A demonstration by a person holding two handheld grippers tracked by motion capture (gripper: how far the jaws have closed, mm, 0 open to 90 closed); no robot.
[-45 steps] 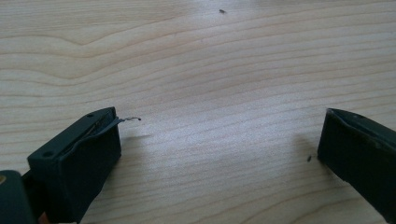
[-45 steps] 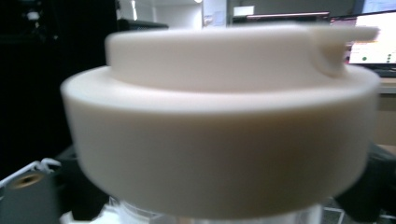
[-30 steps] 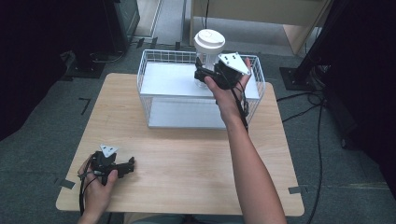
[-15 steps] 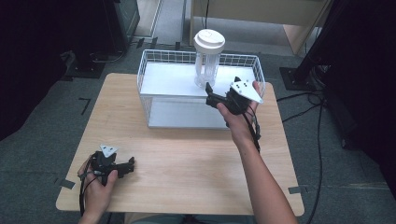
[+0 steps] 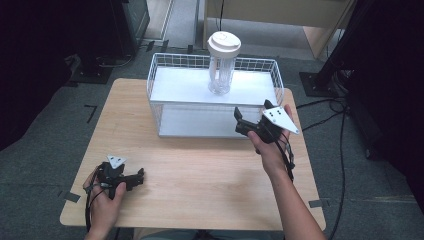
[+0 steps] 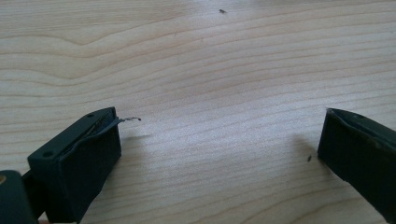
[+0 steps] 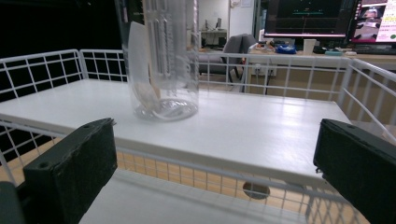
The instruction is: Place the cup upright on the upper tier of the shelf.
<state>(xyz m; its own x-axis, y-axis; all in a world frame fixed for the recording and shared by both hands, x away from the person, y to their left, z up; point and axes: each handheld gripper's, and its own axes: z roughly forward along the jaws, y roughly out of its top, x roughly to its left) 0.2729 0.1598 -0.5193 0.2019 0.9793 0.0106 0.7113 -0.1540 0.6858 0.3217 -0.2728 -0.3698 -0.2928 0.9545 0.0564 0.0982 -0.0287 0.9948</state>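
A tall clear container (image 5: 221, 70) with a white lid stands upright on the white upper shelf (image 5: 180, 90) of a wire rack. My right gripper (image 5: 239, 123) hovers open in front of the rack's near right side, a short way back from the container. In the right gripper view the container (image 7: 161, 56) rises beyond the wide-apart jaws of my right gripper (image 7: 217, 140), nothing between them. My left gripper (image 5: 137, 179) rests low at the table's near left, open. In the left gripper view my left gripper (image 6: 219, 126) has bare wood (image 6: 210, 70) between its jaws.
The white wire rack (image 5: 272, 70) with a railed top shelf and a lower shelf (image 5: 200, 122) stands at the back middle of the wooden table (image 5: 200, 175). Black cables (image 5: 345, 130) run over the floor at the right. Desks and monitors (image 7: 322, 18) lie far behind.
My right gripper has let go of the container on the upper shelf and drawn back toward the near right, lower than before. The container stays upright. The left gripper has not moved.
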